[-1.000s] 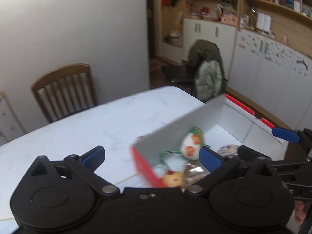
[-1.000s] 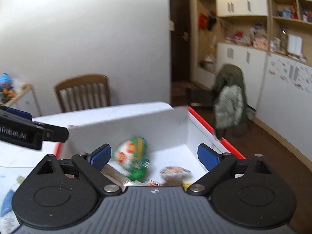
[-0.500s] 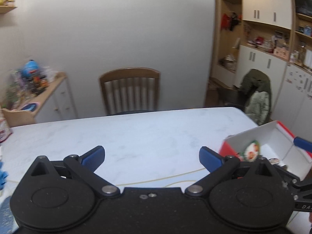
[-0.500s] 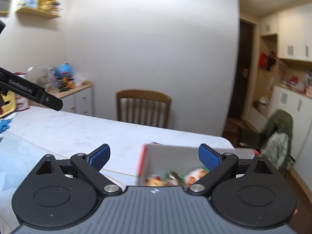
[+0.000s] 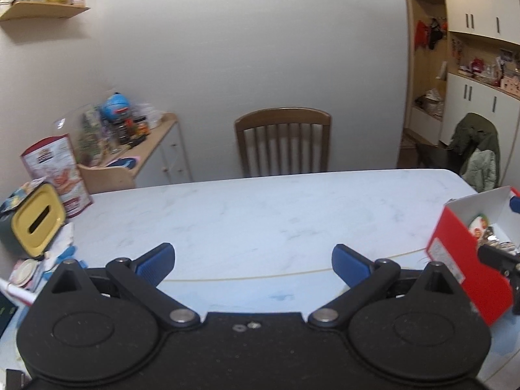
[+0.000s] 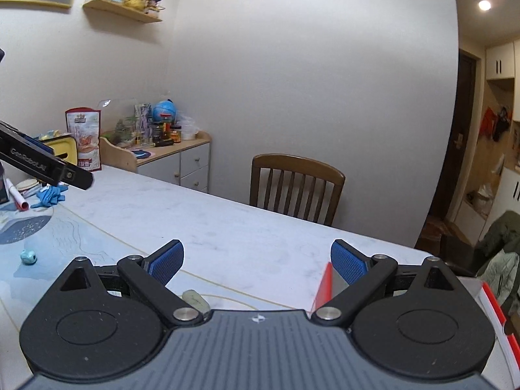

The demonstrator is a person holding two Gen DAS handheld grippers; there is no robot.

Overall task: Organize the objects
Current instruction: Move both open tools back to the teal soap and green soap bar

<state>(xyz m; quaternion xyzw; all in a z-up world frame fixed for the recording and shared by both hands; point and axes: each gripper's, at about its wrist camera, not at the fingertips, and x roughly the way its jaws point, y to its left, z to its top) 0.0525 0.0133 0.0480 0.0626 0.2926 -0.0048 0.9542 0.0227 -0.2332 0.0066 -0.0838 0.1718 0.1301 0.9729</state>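
Observation:
A red box with a white inside (image 5: 461,260) sits at the right edge of the marble table (image 5: 260,211), holding a green-and-white egg-shaped toy (image 5: 478,226) and other small items. My left gripper (image 5: 253,261) is open and empty over the table's middle, left of the box. My right gripper (image 6: 256,261) is also open and empty, and only the red box's corner (image 6: 325,287) shows beside its right finger. A small pale object (image 6: 195,299) lies on the table just under the right gripper. A light blue bead (image 6: 28,256) rests on the table at the left.
A wooden chair (image 5: 282,141) stands behind the table. At the table's left end lie a yellow-lidded tissue box (image 5: 35,221), a snack bag (image 5: 57,175), a blue glove (image 6: 50,195) and a marker (image 6: 16,195). A cluttered side cabinet (image 6: 169,149) stands against the wall.
Both grippers have swung up and left away from the box. The box has gone from filling both views to the right edge, and the table's left end has come into view.

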